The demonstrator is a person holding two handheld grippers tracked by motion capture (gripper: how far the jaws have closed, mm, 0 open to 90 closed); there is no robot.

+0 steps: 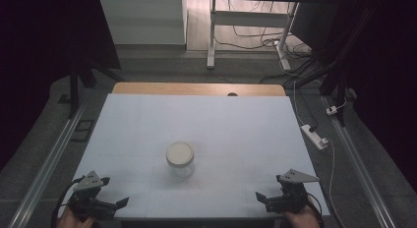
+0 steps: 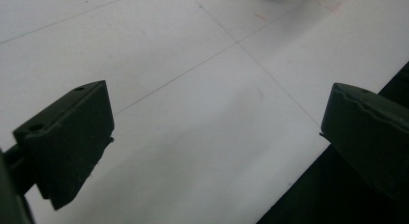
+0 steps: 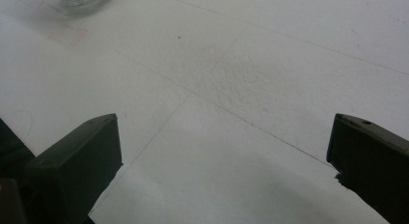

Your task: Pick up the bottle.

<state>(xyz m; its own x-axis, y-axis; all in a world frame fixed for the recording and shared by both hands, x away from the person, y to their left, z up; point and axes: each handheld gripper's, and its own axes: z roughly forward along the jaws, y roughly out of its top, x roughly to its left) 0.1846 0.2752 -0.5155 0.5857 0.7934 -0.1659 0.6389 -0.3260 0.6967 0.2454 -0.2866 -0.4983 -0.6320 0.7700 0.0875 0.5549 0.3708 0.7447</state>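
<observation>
Waiting at the near edge, both grippers, left [image 1: 115, 203] and right [image 1: 261, 197], gape wide, empty; jar [image 1: 180, 160] stands ahead between them, well apart. Next: reach in, likely gripping body and lid.

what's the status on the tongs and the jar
Left tongs open, right tongs open, both empty at near edge. Clear glass jar with cream lid upright mid-table, untouched. Path clear.

The jar [image 1: 180, 160] stands on the table [image 1: 236, 125], ahead of both grippers and between them. The left gripper [image 1: 118, 202] sits at the near edge, to the jar's left; the right gripper [image 1: 259, 196] at the near edge, to its right, well apart.
</observation>
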